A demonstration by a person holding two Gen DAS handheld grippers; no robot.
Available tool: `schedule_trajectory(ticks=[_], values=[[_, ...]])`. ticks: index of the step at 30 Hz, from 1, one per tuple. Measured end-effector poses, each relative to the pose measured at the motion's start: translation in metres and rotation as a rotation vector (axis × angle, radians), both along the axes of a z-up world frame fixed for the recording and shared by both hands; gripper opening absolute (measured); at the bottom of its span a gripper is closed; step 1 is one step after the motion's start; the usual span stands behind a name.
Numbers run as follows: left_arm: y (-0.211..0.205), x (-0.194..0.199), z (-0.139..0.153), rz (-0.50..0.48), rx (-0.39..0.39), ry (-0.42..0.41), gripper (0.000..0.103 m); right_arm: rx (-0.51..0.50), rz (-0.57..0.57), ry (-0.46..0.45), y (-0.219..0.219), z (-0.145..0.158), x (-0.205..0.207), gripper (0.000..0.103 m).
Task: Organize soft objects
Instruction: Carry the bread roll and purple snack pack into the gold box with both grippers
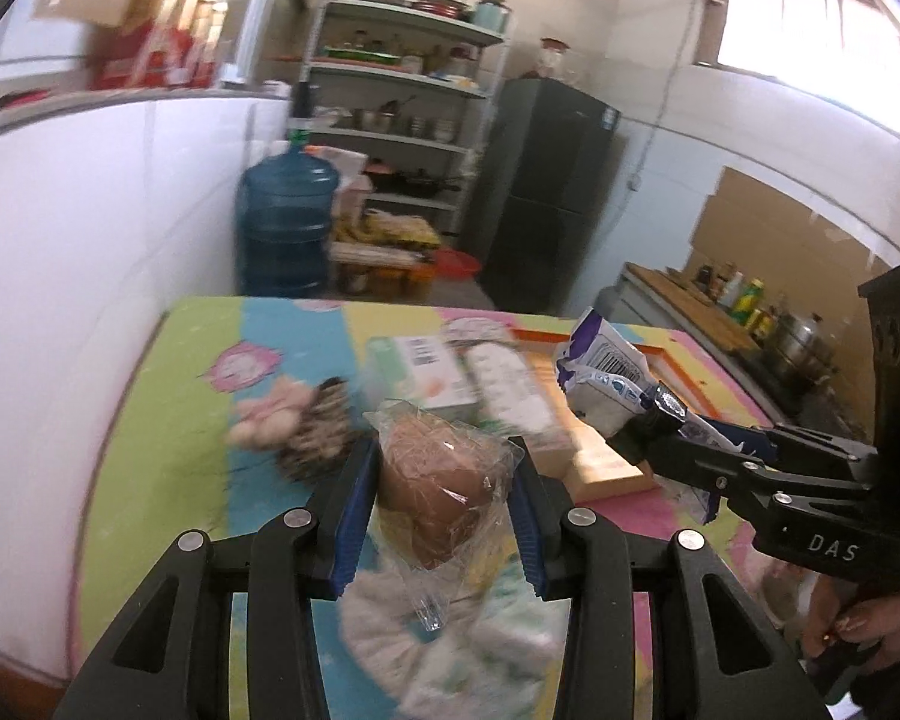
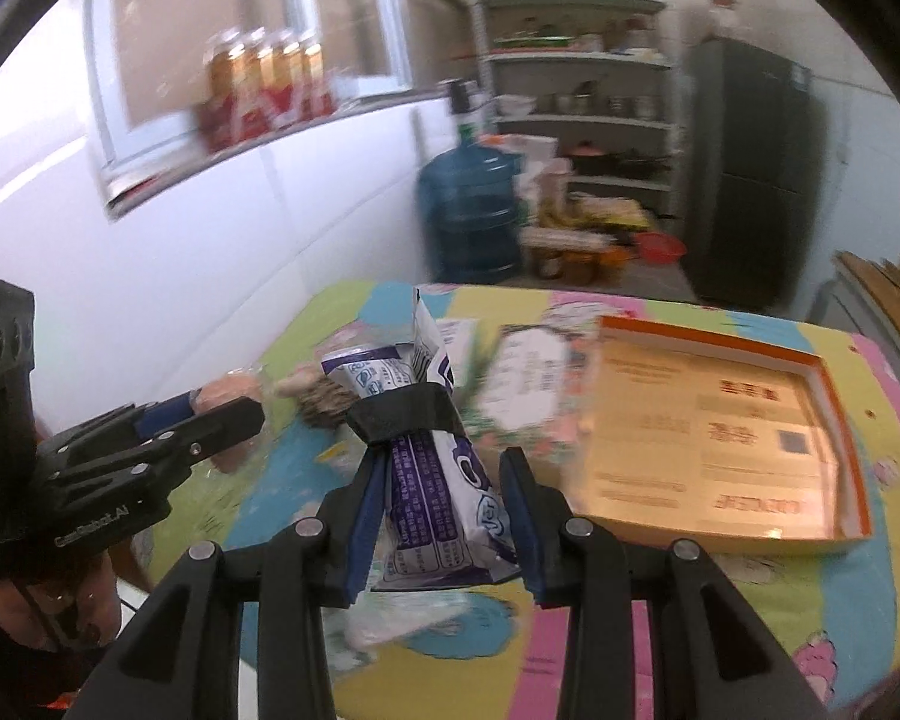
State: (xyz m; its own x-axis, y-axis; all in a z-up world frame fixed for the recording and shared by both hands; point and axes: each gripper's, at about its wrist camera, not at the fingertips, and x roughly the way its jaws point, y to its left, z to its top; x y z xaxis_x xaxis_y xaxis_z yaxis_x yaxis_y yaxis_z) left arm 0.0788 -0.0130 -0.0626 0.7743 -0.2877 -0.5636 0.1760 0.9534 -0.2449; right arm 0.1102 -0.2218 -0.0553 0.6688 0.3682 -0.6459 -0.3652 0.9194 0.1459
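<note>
My left gripper (image 1: 444,468) is shut on a brown bun in clear wrap (image 1: 438,480), held above the table. My right gripper (image 2: 444,468) is shut on a purple-and-white packet (image 2: 432,480) that sticks up past its fingers, with a black strip across its middle. In the left wrist view, the right gripper (image 1: 660,420) comes in from the right with the packet (image 1: 606,378). The right wrist view has the left gripper (image 2: 234,414) at the left with the bun (image 2: 222,396). A person's hand holds each handle.
A table with a colourful mat (image 1: 174,420) lies below. On it are an open orange-rimmed box (image 2: 720,438), a plush hedgehog (image 1: 318,426), green-and-white packs (image 1: 426,372) and a white fluffy item (image 1: 384,618). A white wall is at the left; a water jug (image 1: 285,222), shelves and a fridge stand beyond.
</note>
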Motion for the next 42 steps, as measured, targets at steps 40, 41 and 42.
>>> schedule_trajectory(ticks=[40,41,42], values=[[-0.239,0.213,-0.056,-0.182,0.065,0.222,0.043,0.077,-0.352,0.131,-0.235,-0.073,0.138,0.039],[-0.242,0.218,-0.061,-0.179,0.072,0.235,0.043,0.076,-0.343,0.139,-0.236,-0.076,0.142,0.039],[-0.244,0.222,-0.064,-0.176,0.077,0.243,0.043,0.073,-0.338,0.145,-0.235,-0.078,0.146,0.039]])
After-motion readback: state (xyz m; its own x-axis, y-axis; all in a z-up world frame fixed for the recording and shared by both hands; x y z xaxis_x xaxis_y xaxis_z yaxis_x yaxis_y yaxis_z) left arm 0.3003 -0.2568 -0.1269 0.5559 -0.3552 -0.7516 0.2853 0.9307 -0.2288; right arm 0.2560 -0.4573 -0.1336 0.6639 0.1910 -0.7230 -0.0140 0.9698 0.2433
